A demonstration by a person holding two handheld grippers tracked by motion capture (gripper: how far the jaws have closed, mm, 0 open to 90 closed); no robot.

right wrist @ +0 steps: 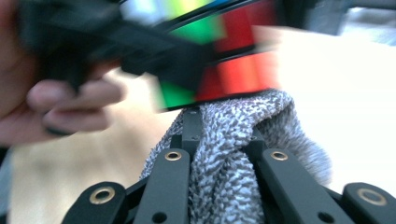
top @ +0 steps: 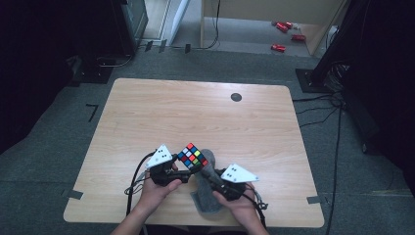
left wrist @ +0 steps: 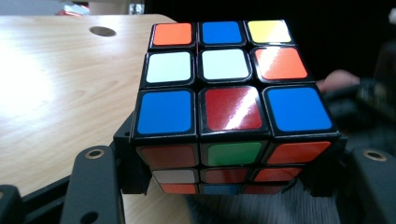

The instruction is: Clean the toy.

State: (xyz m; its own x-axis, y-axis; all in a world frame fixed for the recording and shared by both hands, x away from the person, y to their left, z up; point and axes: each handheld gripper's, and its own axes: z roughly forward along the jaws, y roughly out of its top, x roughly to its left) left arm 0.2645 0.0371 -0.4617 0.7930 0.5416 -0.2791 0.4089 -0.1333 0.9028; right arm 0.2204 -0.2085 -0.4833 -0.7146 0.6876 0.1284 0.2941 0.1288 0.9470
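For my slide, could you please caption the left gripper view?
Left gripper holds a scrambled puzzle cube above a wooden table.

Wooden table [top: 147,117], black cable hole [top: 236,97] near far edge; red objects [top: 284,34] on floor beyond.

1. Left hand-held gripper [top: 182,172]: held in left hand [top: 155,190], jaws clamped on the cube [top: 192,156], raised off the worktop [top: 147,112]
2. Right hand-held gripper [top: 211,171]: held in right hand [top: 240,204], jaws pinching the grey cloth [top: 205,193]
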